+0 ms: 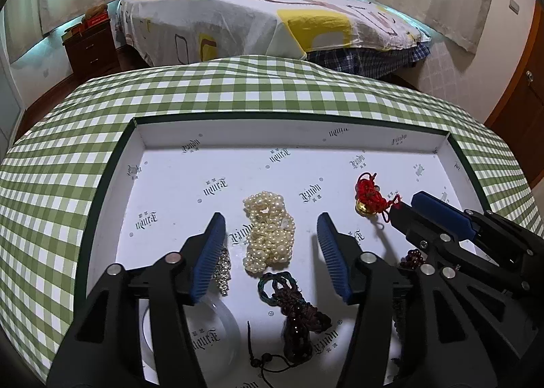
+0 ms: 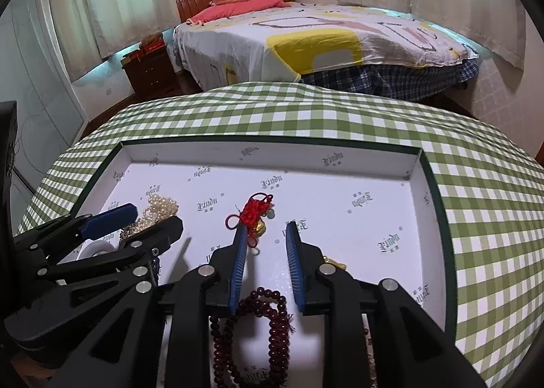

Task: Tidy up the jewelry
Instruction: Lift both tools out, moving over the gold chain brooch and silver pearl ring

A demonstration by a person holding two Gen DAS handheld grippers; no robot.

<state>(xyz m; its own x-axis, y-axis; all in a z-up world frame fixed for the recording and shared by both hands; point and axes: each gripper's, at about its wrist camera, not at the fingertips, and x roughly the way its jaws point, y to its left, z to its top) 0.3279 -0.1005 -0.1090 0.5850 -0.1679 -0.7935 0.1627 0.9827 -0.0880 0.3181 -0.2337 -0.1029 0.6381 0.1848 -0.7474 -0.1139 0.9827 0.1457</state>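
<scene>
A shallow white box lid (image 1: 238,136) with a dark green rim lies on the checked table and holds the jewelry. A heap of pearl strands (image 1: 270,233) lies between the fingers of my open left gripper (image 1: 272,235). Nearer are a dark knotted cord piece with a green ring (image 1: 292,306), a rhinestone piece (image 1: 222,267) and a clear bangle (image 1: 217,330). A red knotted cord with a gold bell (image 2: 255,216) lies just ahead of my open right gripper (image 2: 267,238). A dark red bead string (image 2: 268,327) lies under that gripper.
The table wears a green and white checked cloth (image 1: 238,89). Beyond it stand a bed (image 1: 272,14) and a wooden nightstand (image 1: 90,45). The right half of the box lid (image 2: 367,218) holds only printed paper.
</scene>
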